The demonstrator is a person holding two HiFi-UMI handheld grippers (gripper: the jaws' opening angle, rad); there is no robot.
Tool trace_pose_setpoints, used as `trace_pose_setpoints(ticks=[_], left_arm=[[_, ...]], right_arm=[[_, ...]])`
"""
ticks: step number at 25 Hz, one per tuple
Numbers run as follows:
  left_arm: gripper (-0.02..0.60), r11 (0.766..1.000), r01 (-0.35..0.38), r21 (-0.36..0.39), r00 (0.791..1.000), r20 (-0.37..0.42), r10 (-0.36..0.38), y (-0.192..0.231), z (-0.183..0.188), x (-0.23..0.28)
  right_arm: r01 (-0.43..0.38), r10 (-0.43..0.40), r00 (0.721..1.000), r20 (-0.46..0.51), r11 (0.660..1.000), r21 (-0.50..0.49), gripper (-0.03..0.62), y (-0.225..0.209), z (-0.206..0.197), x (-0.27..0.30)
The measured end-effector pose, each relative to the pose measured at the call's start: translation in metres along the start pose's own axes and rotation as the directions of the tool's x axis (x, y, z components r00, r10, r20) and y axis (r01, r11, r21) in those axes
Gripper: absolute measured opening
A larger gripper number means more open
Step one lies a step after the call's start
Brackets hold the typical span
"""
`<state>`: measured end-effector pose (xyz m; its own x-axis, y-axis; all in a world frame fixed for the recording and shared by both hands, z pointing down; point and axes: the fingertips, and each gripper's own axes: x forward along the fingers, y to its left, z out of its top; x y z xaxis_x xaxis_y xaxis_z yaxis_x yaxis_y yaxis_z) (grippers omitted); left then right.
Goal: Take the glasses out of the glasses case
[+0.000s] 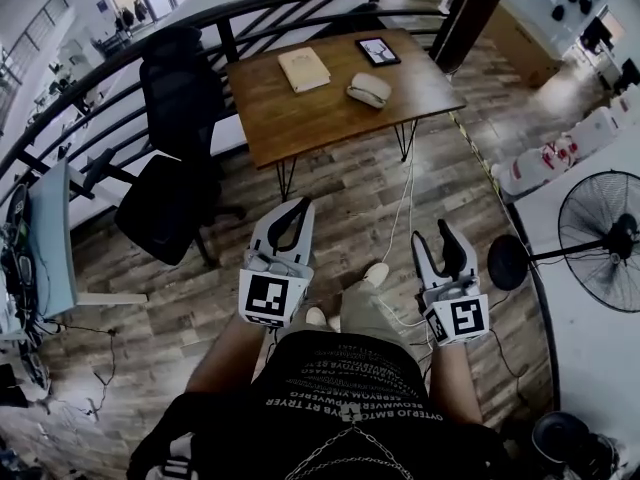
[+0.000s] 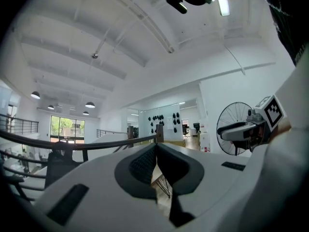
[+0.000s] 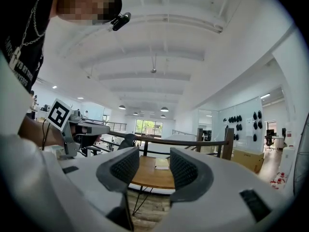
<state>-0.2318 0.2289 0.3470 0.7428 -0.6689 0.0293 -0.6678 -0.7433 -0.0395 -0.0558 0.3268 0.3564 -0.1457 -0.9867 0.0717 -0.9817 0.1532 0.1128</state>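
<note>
Right claw (image 3: 153, 164), agape, faces wooden table (image 1: 320, 118) by black railing (image 1: 300, 3).

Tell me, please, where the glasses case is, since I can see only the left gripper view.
Observer: In the head view the glasses case lies on the wooden table, right of its middle.
Operator: Is anything beside it?
Observer: A pale book lies to its left, apart from it.
Operator: Is the right gripper open?
Observer: Yes, its jaws stand apart with nothing between them.
</note>
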Motion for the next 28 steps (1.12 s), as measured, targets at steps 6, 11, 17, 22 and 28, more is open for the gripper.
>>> trace_pose_setpoints(ticks=[6,11,17,22,28], left_arm=[[0.028,0.999,-0.040,-0.006,0.999,-0.011,0.040,0.006,-0.002,0.004],[0.028,0.998,-0.059,0.010,0.998,-0.026,0.059,0.012,-0.004,0.021],[0.028,0.997,-0.075,0.012,0.996,-0.039,0.076,0.021,-0.007,0.056],[0.028,0.997,-0.077,0.008,0.995,-0.065,0.077,0.020,-0.020,0.092],[0.028,0.998,-0.069,-0.004,0.993,-0.095,0.068,0.023,-0.034,0.143]], right_arm=[[-0.027,0.027,1.000,0.014,0.999,0.031,0.187,-0.010,-0.006,0.011],[-0.053,0.053,0.999,0.009,0.997,0.048,0.187,-0.021,-0.016,0.032],[-0.074,0.075,0.997,-0.013,0.995,0.066,0.187,-0.045,-0.025,0.062],[-0.088,0.090,0.996,-0.029,0.994,0.061,0.187,-0.075,-0.032,0.088],[-0.102,0.107,0.992,-0.066,0.992,0.068,0.187,-0.110,-0.045,0.122]])
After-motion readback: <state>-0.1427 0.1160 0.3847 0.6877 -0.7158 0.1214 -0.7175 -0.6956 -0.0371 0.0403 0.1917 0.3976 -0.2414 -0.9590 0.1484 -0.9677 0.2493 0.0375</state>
